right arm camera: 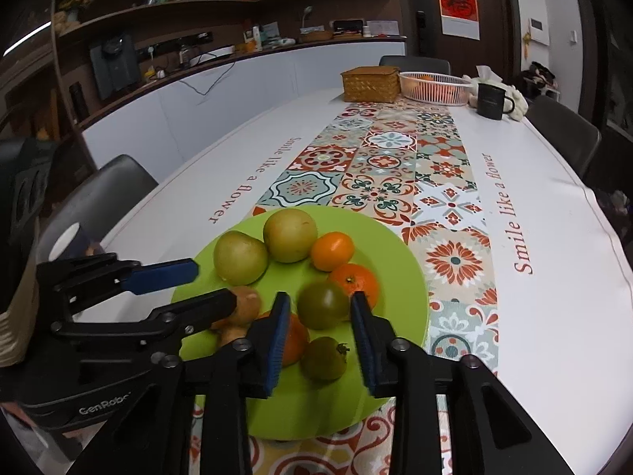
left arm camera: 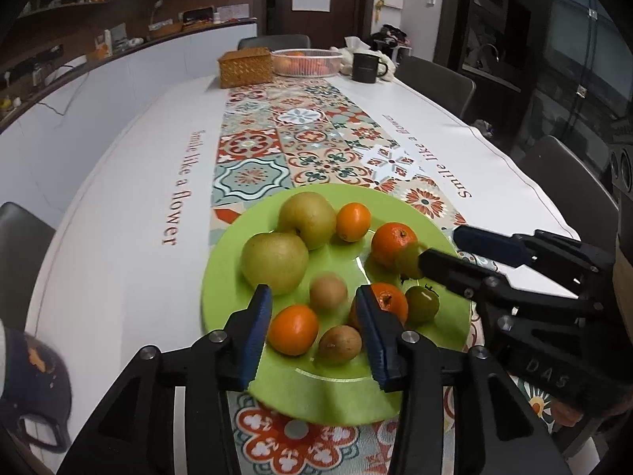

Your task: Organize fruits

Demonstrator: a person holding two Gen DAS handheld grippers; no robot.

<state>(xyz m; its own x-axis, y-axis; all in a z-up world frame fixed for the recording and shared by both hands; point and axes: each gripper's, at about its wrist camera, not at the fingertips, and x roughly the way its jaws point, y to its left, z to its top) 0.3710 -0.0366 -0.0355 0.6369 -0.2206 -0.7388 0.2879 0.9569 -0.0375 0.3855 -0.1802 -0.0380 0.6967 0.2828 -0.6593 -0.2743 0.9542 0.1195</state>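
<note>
Right now both grippers hang over the green plate (left arm camera: 237, 360), likely to pick fruit to sort. The left gripper (left arm camera: 316, 304) has its jaws parted and holds nothing; a small brown fruit (left arm camera: 328, 291) sits between the tips, not pinched. The right gripper (right arm camera: 320, 308) is parted too, with a green tomato (right arm camera: 322, 304) in the gap, untouched. On the plate, two pears (right arm camera: 290, 235) lie near eleven o'clock and small oranges (right arm camera: 332, 251) near one o'clock. A white basket (right arm camera: 435, 87) waits far off at twelve o'clock, maybe for the fruit.
</note>
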